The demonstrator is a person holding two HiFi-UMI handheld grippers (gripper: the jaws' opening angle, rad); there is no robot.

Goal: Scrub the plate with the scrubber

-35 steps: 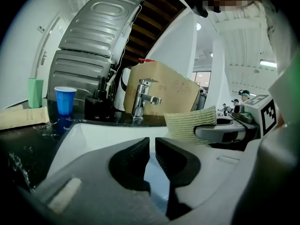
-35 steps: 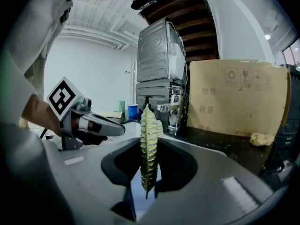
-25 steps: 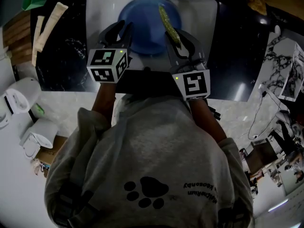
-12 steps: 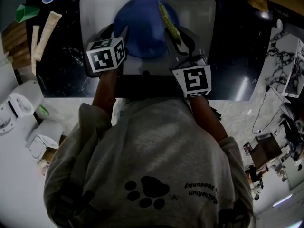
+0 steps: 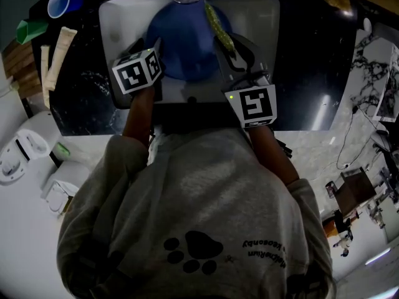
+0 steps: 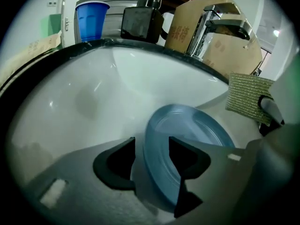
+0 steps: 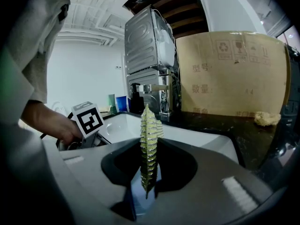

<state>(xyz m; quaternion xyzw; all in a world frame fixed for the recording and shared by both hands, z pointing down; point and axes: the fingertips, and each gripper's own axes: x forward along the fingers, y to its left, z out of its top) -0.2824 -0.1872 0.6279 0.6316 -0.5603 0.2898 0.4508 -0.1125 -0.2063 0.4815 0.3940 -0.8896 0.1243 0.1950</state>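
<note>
The left hand-held gripper [image 6: 151, 145], its jaws just opening wide, straddles the rim of the blue plate [image 6: 187, 130], apparently without pinching it. The plate sits in the white sink [image 5: 257, 27] at the frame's top. The right hand-held gripper [image 7: 149, 172] clamps the green scrubber [image 7: 148, 144] over the plate's right side.

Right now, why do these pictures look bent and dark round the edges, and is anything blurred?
Head view: dim, wide lens bows the counter, glare streak on it. Left gripper view: black corners, sink rim curved, plate fairly sharp. Right gripper view: bright backdrop, scrubber sharp, near sleeve soft.
</note>
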